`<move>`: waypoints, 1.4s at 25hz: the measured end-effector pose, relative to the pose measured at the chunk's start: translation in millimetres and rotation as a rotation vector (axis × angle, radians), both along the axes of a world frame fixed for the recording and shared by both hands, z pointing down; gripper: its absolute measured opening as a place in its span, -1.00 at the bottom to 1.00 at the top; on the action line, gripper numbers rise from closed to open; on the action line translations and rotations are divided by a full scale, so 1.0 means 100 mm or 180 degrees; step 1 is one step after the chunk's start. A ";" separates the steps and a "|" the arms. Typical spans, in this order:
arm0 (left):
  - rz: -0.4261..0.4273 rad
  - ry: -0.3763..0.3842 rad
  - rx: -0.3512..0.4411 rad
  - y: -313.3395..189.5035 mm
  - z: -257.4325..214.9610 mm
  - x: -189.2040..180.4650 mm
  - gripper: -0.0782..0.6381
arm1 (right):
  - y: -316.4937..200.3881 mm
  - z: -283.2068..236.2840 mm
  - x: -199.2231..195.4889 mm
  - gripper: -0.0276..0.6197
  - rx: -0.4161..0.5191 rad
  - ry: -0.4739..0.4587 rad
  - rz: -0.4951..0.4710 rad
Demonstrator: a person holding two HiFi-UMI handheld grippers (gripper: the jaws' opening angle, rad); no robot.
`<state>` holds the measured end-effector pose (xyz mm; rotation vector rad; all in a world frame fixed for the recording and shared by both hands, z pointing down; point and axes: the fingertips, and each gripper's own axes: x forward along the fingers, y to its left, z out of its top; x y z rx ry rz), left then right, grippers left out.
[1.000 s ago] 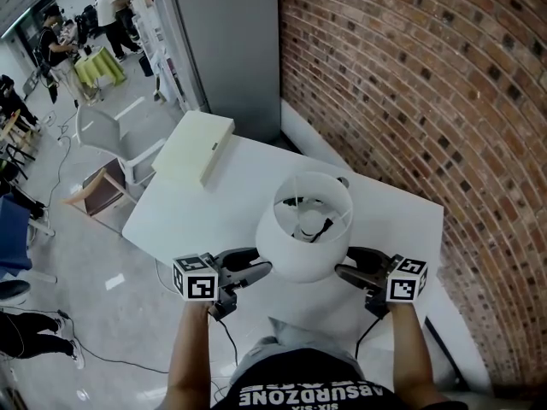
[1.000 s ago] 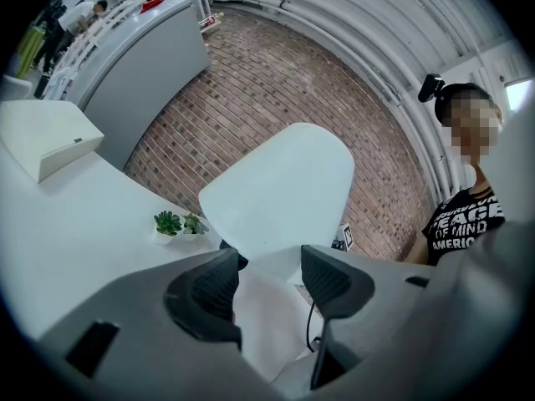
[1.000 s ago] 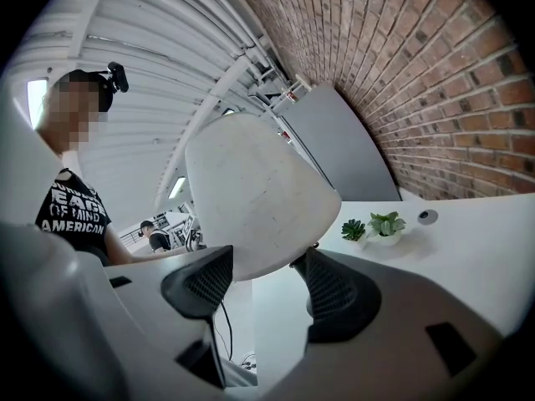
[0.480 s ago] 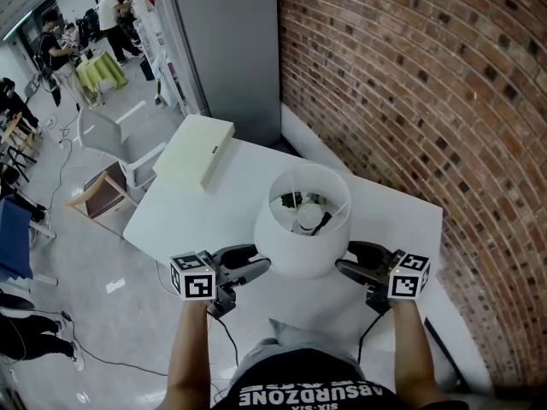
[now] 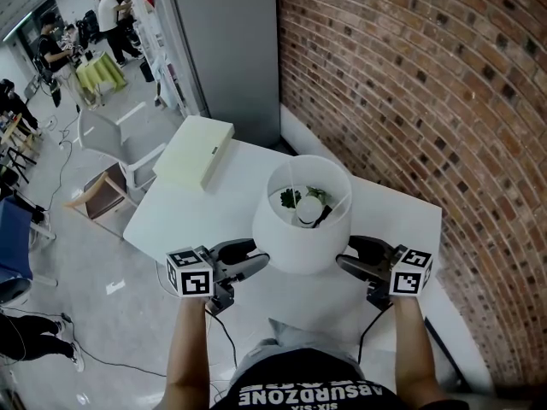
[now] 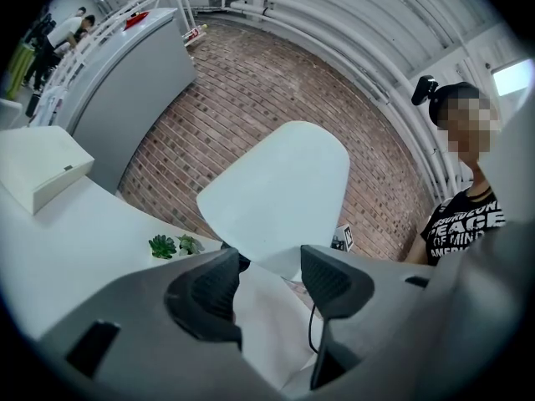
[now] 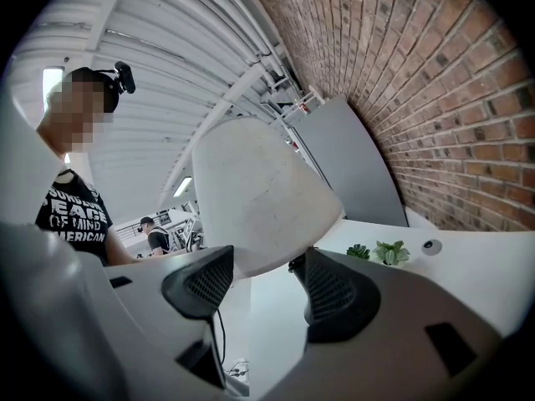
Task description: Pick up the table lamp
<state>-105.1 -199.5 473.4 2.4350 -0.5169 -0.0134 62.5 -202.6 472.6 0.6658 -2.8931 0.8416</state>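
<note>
Risk 1st: lamp (image 5: 299, 229) looks carried by side pressure only, w/ L tool (image 5: 250, 259) & R tool (image 5: 349, 256) pushing on opp sides of the shade, low down. If I let either hand drift outward, or one rises faster, the shade cd slip or tilt & the lamp drops onto the surface (image 5: 197, 220), maybe off its near edge. Squeezing too hard cd dent the shade. Both tools: jaws spread wide, nothing pinched inside either pair, tips bearing on the shade wall. Lamp sits betw the tools over the near part of the surface, base seemingly clear of it
</note>
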 end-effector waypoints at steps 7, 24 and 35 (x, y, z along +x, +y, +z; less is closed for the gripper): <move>-0.0004 0.0004 0.0101 -0.05 -0.15 0.00 -0.13 | -0.04 -0.14 0.00 -0.09 0.0104 -0.0028 0.0008; -0.0008 -0.0019 0.0283 -0.09 -0.44 -0.03 -0.13 | -0.08 -0.43 -0.04 -0.09 0.0325 -0.0042 0.0007; -0.0038 0.0004 0.0366 -0.09 -0.56 -0.06 -0.13 | -0.08 -0.55 -0.06 -0.09 0.0420 -0.0074 0.0010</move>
